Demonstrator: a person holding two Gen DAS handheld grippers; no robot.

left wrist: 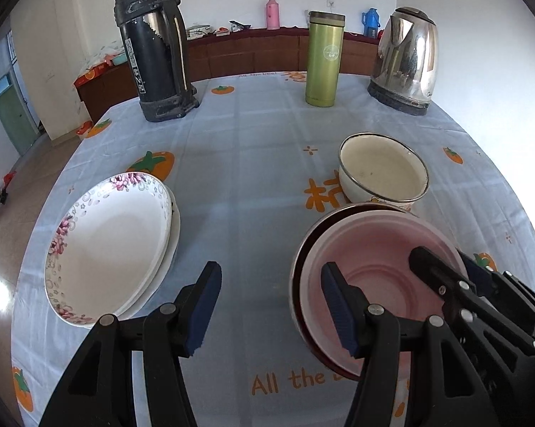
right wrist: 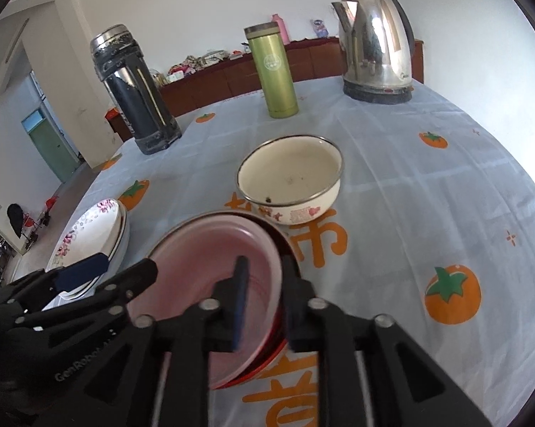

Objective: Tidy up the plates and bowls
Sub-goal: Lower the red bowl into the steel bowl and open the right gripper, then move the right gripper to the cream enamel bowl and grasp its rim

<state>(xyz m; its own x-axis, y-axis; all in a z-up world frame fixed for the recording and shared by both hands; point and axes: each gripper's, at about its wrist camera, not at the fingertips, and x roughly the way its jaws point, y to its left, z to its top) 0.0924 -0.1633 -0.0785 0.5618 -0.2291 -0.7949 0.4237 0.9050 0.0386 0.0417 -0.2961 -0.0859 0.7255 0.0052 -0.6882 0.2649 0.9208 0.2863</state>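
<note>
The round table under its pale blue cloth printed with orange persimmons (left wrist: 253,163) carries everything: on its left side lies a stack of white floral-rimmed porcelain plates (left wrist: 107,245), and near the front a pale pink plastic bowl (right wrist: 210,277) sits nested in a dark red metal-rimmed bowl (right wrist: 285,249), with a cream enamel bowl with a steel rim (right wrist: 290,178) just behind them, apart or barely touching, I cannot tell. All three bowls stand upright, mouths up; being round, they have no long axis to speak of. The right gripper (right wrist: 264,302) straddles the pink bowl's right wall, jaws slightly parted and seemingly not pressing. The left gripper (left wrist: 271,306) hovers half open and empty, one finger over the pink bowl's left edge. The step looks like settling the pink bowl into the stack; next likely calls for fetching the enamel bowl.
</note>
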